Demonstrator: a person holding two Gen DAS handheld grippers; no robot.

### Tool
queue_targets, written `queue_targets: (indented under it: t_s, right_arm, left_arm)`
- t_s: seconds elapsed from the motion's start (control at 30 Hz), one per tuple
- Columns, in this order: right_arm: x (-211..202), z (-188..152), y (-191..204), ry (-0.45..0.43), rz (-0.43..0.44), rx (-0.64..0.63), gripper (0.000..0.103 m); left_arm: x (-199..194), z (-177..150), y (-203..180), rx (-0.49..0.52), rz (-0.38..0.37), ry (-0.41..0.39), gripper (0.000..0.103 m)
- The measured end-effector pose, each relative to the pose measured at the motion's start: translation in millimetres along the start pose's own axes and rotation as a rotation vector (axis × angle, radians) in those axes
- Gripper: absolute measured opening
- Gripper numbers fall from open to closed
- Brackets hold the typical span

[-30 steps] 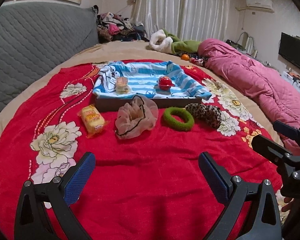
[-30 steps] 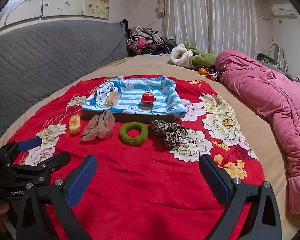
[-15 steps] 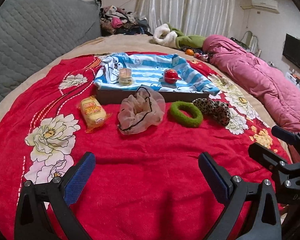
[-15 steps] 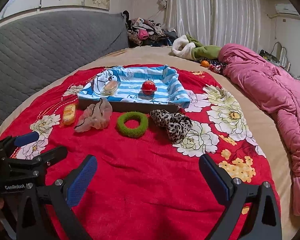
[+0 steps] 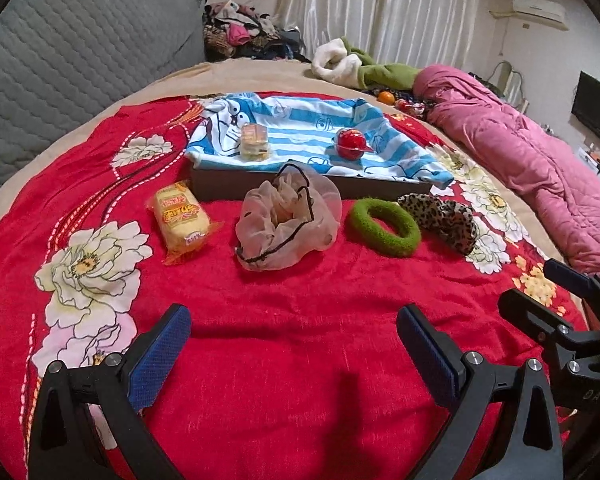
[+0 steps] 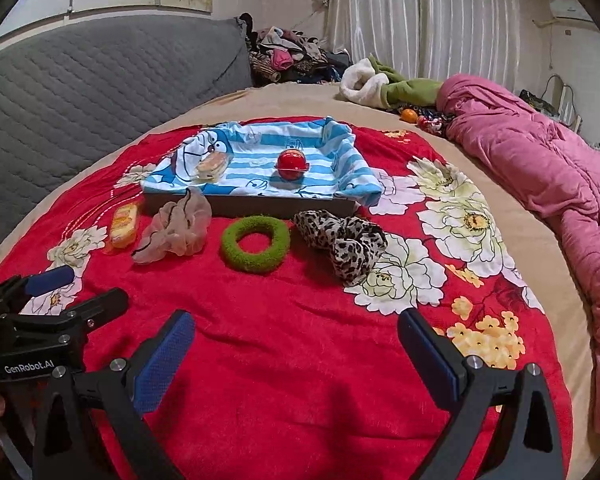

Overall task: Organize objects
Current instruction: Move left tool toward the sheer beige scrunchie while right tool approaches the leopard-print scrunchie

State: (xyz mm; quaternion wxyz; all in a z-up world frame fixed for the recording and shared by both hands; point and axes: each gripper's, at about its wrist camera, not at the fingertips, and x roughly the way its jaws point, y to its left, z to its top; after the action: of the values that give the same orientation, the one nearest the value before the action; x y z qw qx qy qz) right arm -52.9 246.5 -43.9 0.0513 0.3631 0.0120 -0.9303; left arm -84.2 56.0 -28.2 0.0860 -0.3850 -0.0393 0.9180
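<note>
Ahead of our left gripper [image 5: 294,344], whose blue-padded fingers stand wide apart over the red floral blanket [image 5: 300,380], we see a row of loose things: a sheer beige scrunchie [image 5: 286,224] straight ahead, a yellow wrapped snack cake [image 5: 180,216] ahead to the left, and a green ring scrunchie [image 5: 384,226] ahead to the right, touching a leopard-print scrunchie [image 5: 440,216] further right. Beyond that row we see a dark tray [image 5: 228,188] lined with a blue striped cartoon cloth [image 5: 300,128], holding a small wrapped cake [image 5: 254,142] and a red ball [image 5: 350,144]. Our right gripper [image 6: 296,344] also hangs with its fingers spread and empty; the green ring lies ahead of it, slightly to the left. Far off to the right lies a pink quilt [image 6: 540,160].
</note>
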Motion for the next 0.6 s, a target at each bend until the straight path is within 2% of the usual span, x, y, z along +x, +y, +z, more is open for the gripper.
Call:
queue_targets:
  t_s: [0.6]
  right_arm:
    - [45.5, 23.4, -25.6, 0.067, -0.057, -0.010, 0.102]
  left_arm:
    - [42.3, 33.3, -16.8, 0.025, 0.013, 0.014, 0.102]
